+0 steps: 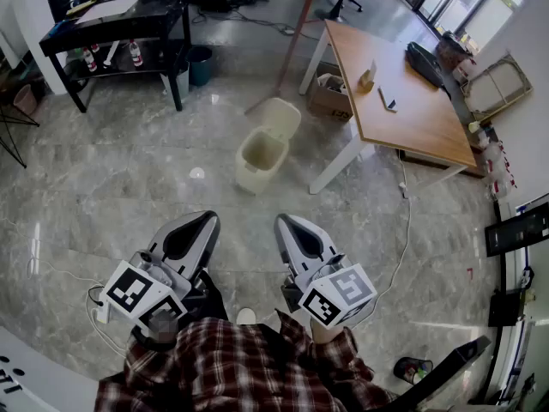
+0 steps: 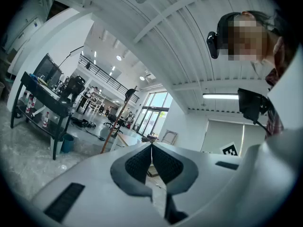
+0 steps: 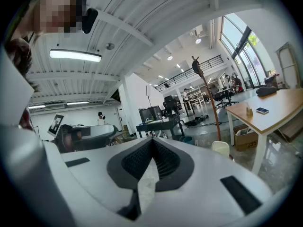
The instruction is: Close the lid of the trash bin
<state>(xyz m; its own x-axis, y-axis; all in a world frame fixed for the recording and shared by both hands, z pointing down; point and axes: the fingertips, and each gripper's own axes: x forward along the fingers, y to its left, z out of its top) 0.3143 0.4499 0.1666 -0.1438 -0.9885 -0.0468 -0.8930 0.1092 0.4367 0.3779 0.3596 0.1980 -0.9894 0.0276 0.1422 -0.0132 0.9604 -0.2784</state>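
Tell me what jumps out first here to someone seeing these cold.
The cream trash bin stands alone on the marble floor at mid-frame, its lid tipped open at the back. Next, the left tool and right tool sit low in the head view, both shut on nothing and apart from the bin. A wooden table stands to the bin's right.
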